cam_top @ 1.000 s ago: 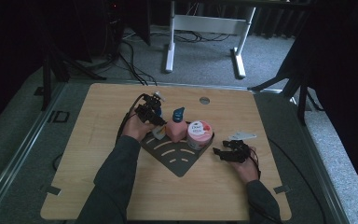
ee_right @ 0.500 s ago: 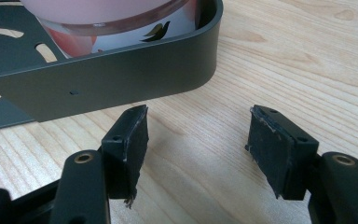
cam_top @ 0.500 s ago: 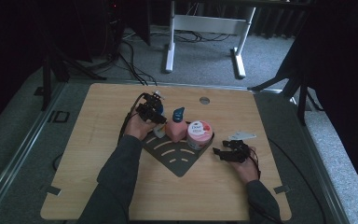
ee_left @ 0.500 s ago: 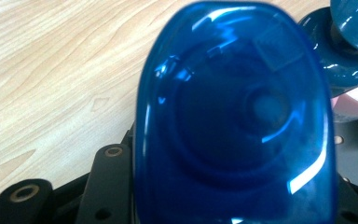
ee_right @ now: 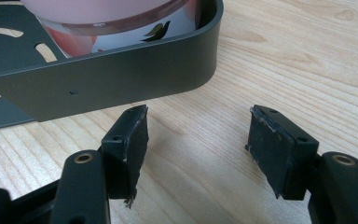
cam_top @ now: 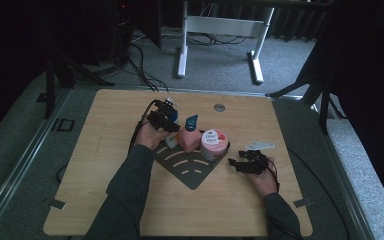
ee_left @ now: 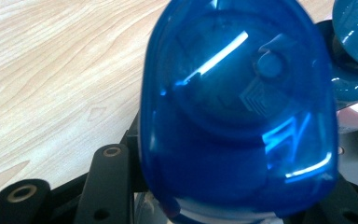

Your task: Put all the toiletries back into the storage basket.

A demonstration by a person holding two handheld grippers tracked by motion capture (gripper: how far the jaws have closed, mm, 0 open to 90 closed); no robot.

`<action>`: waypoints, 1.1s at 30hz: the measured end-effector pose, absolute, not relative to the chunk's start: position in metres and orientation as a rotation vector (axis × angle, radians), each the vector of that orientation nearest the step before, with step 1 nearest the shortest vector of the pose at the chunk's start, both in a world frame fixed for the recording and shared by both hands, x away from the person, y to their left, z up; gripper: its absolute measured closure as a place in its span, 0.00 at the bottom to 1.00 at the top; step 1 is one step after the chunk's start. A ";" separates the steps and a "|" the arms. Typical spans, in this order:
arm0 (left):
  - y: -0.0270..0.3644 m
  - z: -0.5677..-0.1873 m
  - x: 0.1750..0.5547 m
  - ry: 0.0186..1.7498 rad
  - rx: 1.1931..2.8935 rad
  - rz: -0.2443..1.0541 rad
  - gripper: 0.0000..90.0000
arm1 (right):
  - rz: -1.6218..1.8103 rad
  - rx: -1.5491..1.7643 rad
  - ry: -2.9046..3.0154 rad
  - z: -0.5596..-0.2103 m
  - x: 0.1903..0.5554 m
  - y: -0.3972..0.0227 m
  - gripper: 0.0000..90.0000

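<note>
Bottle (ee_left: 235,116) with blue cap stands upright between left claw (cam_top: 164,121) jaws at tray's (cam_top: 192,172) far-left edge, grip unclear; right claw (ee_right: 198,149) spread, empty, beside tray.

Wooden table (cam_top: 105,150): one.
Dark perforated tray (cam_top: 192,172): one.
Bottles on tray: two — blue-capped clear bottle (ee_left: 235,116), pink bottle with teal pump top (cam_top: 190,134).
Round tub with white and pink lid (cam_top: 214,142): one.
Handheld grippers: two — left gripper (cam_top: 166,121), right gripper (cam_top: 236,164).
Grey three-cornered plate (cam_top: 259,145): one.
Small round disc (cam_top: 219,107) set in tabletop, possibly cable port: one.
White desk frame (cam_top: 220,30) beyond table: one.
</note>
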State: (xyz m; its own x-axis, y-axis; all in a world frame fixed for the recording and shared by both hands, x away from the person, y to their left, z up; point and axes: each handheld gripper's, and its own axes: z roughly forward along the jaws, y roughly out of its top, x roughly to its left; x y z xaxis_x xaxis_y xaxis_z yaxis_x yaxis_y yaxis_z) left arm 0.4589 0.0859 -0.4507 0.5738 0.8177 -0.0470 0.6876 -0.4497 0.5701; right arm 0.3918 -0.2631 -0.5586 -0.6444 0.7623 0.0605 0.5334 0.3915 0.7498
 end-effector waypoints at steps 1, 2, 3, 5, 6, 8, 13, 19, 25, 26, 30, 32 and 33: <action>0.086 -0.451 0.459 1.199 2.265 0.318 0.60 | 1.108 1.134 2.360 -0.559 0.392 -0.263 0.42; 0.086 -0.451 0.459 1.201 2.261 0.315 0.60 | 1.109 1.135 2.360 -0.559 0.392 -0.263 0.42; 0.087 -0.451 0.459 1.203 2.254 0.311 0.59 | 1.108 1.135 2.360 -0.559 0.392 -0.263 0.42; 0.087 -0.452 0.459 1.206 2.248 0.300 0.59 | 1.108 1.134 2.360 -0.559 0.392 -0.263 0.42; 0.087 -0.452 0.459 1.204 2.244 0.295 0.58 | 1.108 1.134 2.360 -0.559 0.392 -0.263 0.42; 0.087 -0.452 0.459 1.203 2.239 0.285 0.56 | 1.108 1.135 2.360 -0.559 0.392 -0.263 0.42; 0.086 -0.452 0.458 1.205 2.234 0.288 0.52 | 1.107 1.134 2.359 -0.559 0.392 -0.263 0.42; 0.089 -0.449 0.456 1.205 2.218 0.301 0.48 | 1.108 1.134 2.360 -0.559 0.392 -0.263 0.42; 0.093 -0.442 0.451 1.212 2.202 0.331 0.42 | 1.104 1.131 2.360 -0.559 0.392 -0.263 0.42; 0.094 -0.441 0.450 1.215 2.200 0.332 0.42 | 1.104 1.131 2.359 -0.559 0.392 -0.263 0.42; 0.097 -0.438 0.444 1.188 2.213 0.331 0.42 | 1.106 1.133 2.359 -0.559 0.392 -0.263 0.42; 0.098 -0.437 0.441 1.171 2.224 0.320 0.41 | 1.105 1.132 2.358 -0.559 0.392 -0.263 0.42; 0.099 -0.437 0.439 1.163 2.223 0.325 0.41 | 1.105 1.132 2.359 -0.559 0.392 -0.263 0.42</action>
